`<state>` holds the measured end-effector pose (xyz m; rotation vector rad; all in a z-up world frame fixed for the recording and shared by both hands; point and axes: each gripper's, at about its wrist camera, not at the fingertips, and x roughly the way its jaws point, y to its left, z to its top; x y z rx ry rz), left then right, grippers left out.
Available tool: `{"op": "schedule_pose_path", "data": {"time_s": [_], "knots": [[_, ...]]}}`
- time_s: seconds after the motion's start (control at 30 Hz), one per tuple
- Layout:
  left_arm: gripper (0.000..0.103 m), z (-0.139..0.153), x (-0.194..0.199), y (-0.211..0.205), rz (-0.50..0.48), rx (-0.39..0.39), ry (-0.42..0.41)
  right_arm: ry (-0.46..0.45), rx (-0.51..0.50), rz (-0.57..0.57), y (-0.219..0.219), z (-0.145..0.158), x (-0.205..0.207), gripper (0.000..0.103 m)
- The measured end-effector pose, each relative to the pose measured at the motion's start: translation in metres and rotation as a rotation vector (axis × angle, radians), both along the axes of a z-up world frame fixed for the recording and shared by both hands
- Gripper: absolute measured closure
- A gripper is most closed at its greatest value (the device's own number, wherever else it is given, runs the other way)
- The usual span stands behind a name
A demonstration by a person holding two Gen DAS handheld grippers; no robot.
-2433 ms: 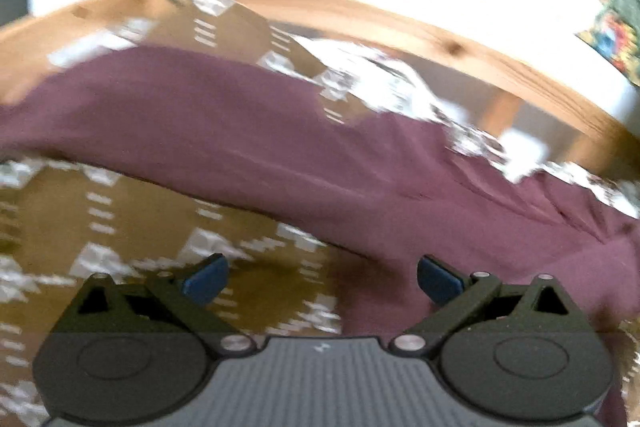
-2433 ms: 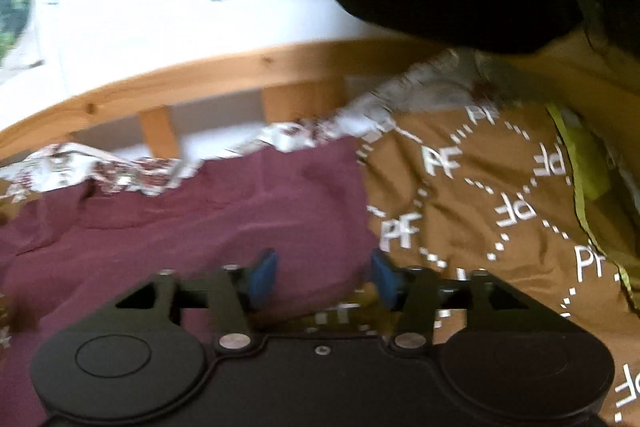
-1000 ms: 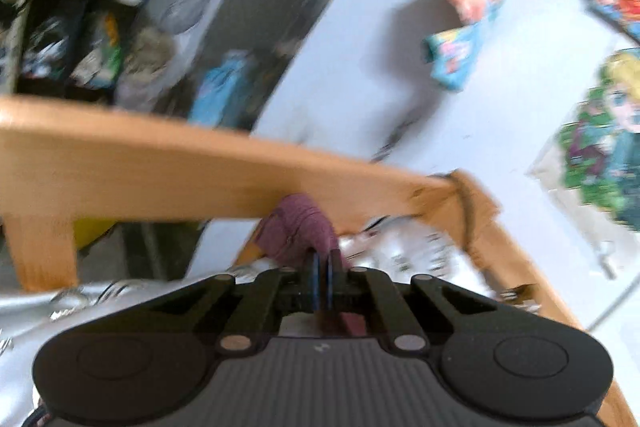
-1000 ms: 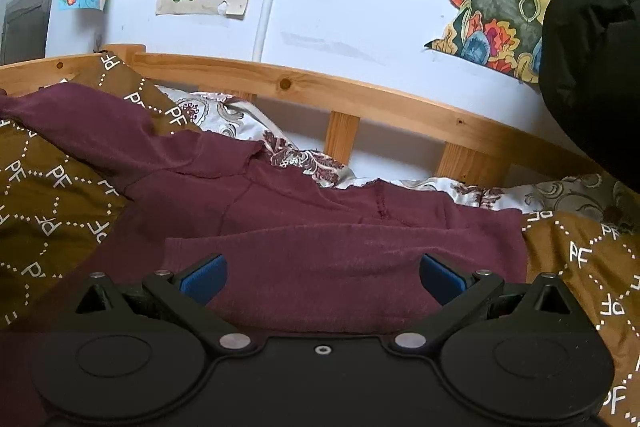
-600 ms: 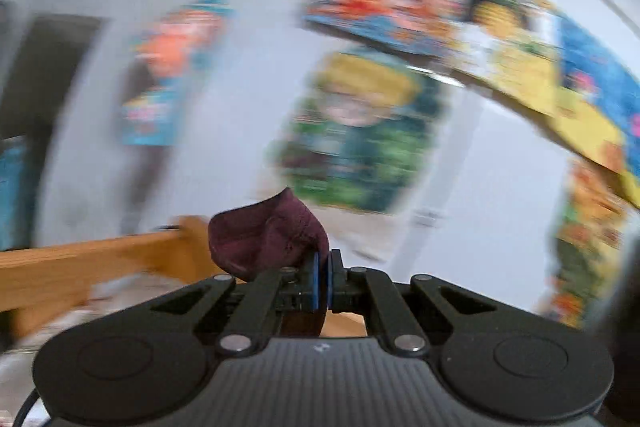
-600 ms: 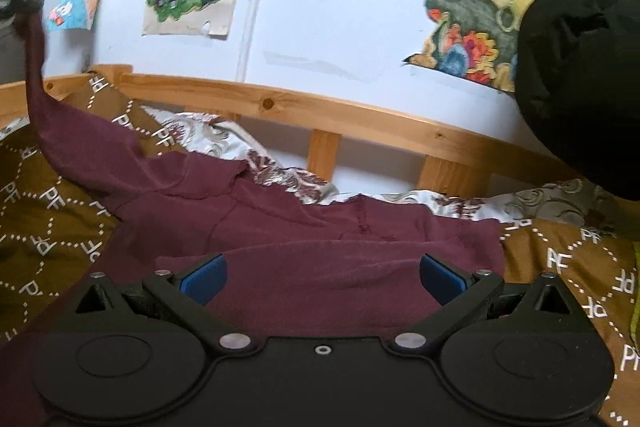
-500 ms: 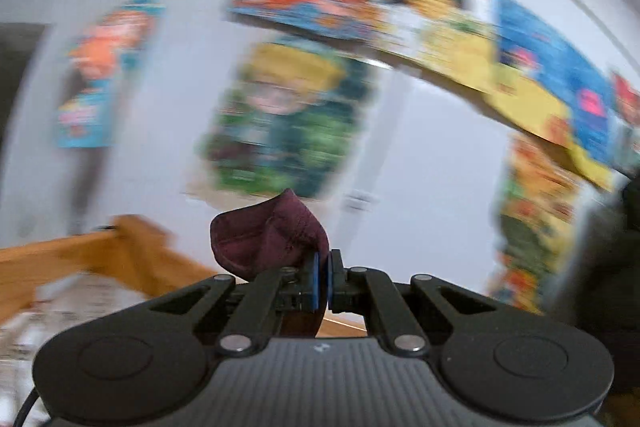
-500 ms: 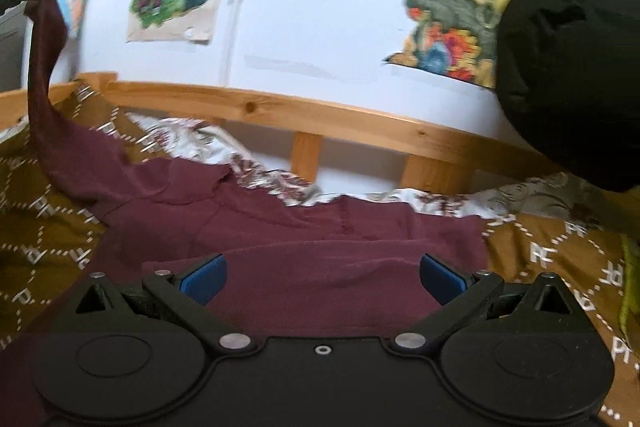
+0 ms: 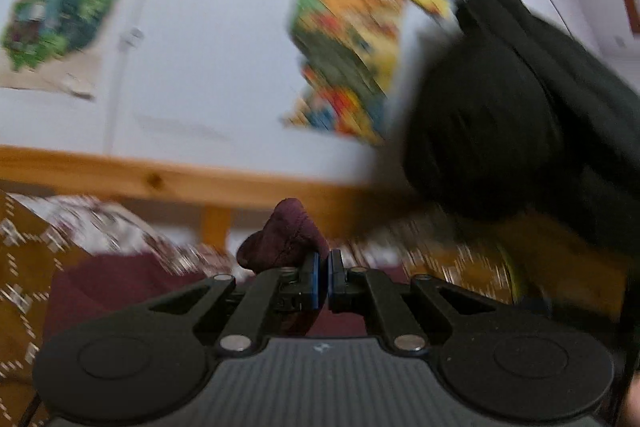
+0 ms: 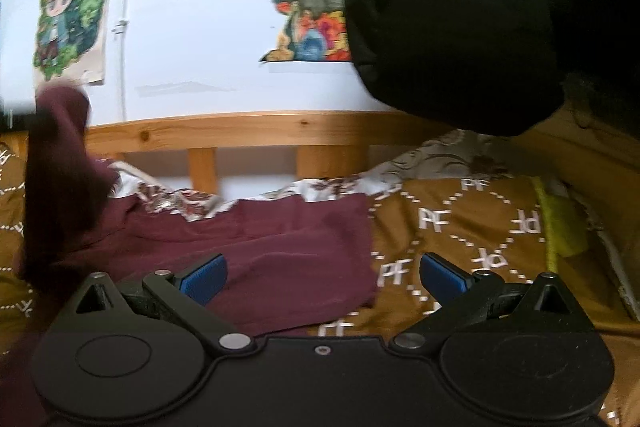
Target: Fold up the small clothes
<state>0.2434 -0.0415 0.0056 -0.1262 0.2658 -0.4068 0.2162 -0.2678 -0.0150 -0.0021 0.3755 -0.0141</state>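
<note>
A maroon garment (image 10: 280, 247) lies spread on a brown patterned bedspread (image 10: 460, 227). My left gripper (image 9: 322, 273) is shut on a bunched end of the garment (image 9: 286, 239), held up in the air; in the right wrist view that lifted sleeve (image 10: 60, 163) rises at the far left. The rest of the garment (image 9: 120, 283) lies below in the left wrist view. My right gripper (image 10: 322, 275) is open and empty, hovering over the garment's right edge.
A wooden bed rail (image 10: 248, 131) runs along the back before a white wall with posters (image 10: 72, 11). A black jacket (image 10: 460, 11) hangs at the upper right. A yellow-green strip (image 10: 560, 223) lies at the right edge of the bed.
My left gripper has swung right and lower with the sleeve end in it, dragging the sleeve across. My right gripper has shifted right, toward the garment's right edge, still open.
</note>
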Motion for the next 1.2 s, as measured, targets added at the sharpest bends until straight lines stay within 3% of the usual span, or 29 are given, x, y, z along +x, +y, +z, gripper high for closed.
{"op": "schedule_pose_path", "data": {"time_s": [0.17, 0.3, 0.37, 0.43, 0.6, 0.73, 0.87, 1.0, 1.1, 1.2], "knots": [[0.1, -0.038, -0.013, -0.023, -0.071, 0.087, 0.073, 0.016, 0.049, -0.039, -0.017, 0.0, 0.004, 0.001], [0.097, -0.053, -0.011, -0.022, -0.077, 0.087, 0.159, 0.037, 0.081, -0.035, -0.02, -0.003, 0.006, 0.001], [0.078, -0.056, -0.01, -0.019, -0.1, 0.07, 0.209, 0.044, 0.078, -0.027, -0.018, -0.004, 0.007, 0.001], [0.029, -0.055, -0.006, -0.014, -0.141, 0.049, 0.259, 0.047, 0.065, -0.018, -0.013, -0.005, 0.008, 0.001], [0.015, -0.051, -0.011, 0.007, -0.176, 0.031, 0.323, 0.06, 0.045, 0.011, -0.005, -0.009, 0.009, 0.001], [0.005, -0.038, -0.015, 0.032, -0.086, 0.085, 0.338, 0.09, 0.06, 0.07, 0.004, -0.015, 0.011, 0.001], [0.003, -0.036, -0.007, 0.072, 0.101, 0.136, 0.372, 0.183, 0.112, 0.182, 0.017, -0.025, 0.015, 0.001], [0.003, -0.05, 0.007, 0.124, 0.308, 0.146, 0.351, 0.269, 0.122, 0.198, 0.025, -0.04, 0.022, 0.006], [0.017, -0.06, 0.025, 0.152, 0.377, 0.165, 0.342, 0.335, 0.148, 0.191, 0.027, -0.055, 0.029, 0.014], [0.025, -0.065, 0.047, 0.165, 0.372, 0.186, 0.343, 0.381, 0.163, 0.191, 0.027, -0.065, 0.031, 0.019]]}}
